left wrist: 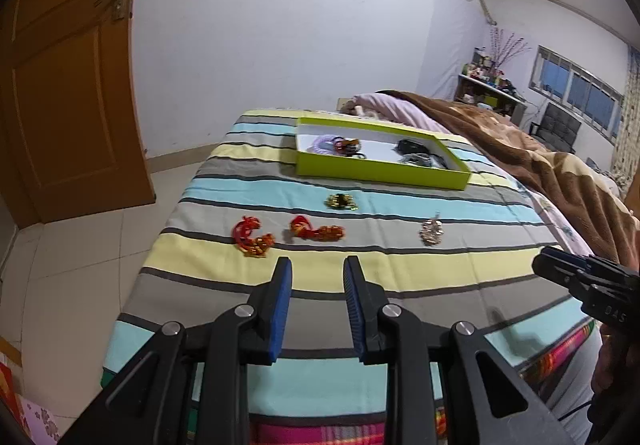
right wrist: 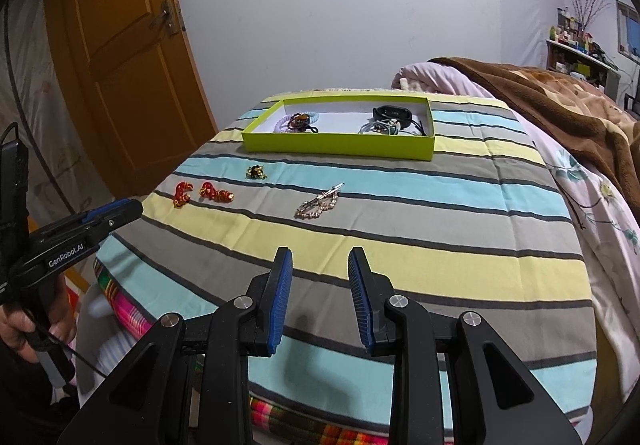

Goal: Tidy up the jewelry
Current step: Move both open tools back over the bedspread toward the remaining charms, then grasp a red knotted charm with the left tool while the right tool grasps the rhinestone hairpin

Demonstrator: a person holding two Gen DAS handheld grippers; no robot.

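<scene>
Grippers come first, nearest the lenses: the left gripper [left wrist: 316,269] and the right gripper [right wrist: 320,259] both hang over the near edge of the striped bedsheet [right wrist: 460,269] in yellow, grey and pale blue, blue-padded jaws parted, nothing between them.

Just beyond the left gripper lie two red-and-gold knotted ornaments — the left-hand red ornament [left wrist: 251,236] and, close beside it, the second red-and-gold ornament [left wrist: 316,229]. Off to the right on the same grey stripe sits a rose-gold rhinestone hair clip [right wrist: 320,201], nearer the right gripper's line. A little farther on, a small gold-and-black brooch [left wrist: 341,201] rests on a blue stripe.

Farthest back stands the shallow lime-green cardboard box [right wrist: 340,145] with a white floor; it already holds a lilac hair tie with beads at its left end and a black band with pale cords at its right.

By that layout the sorting looks partly done, four pieces still loose — the step in hand reads as an approach to the next pick. The next move probably calls for lowering one gripper onto the nearest piece, pinching it off the soft sheet without snagging fabric, then carrying it into the box.
</scene>
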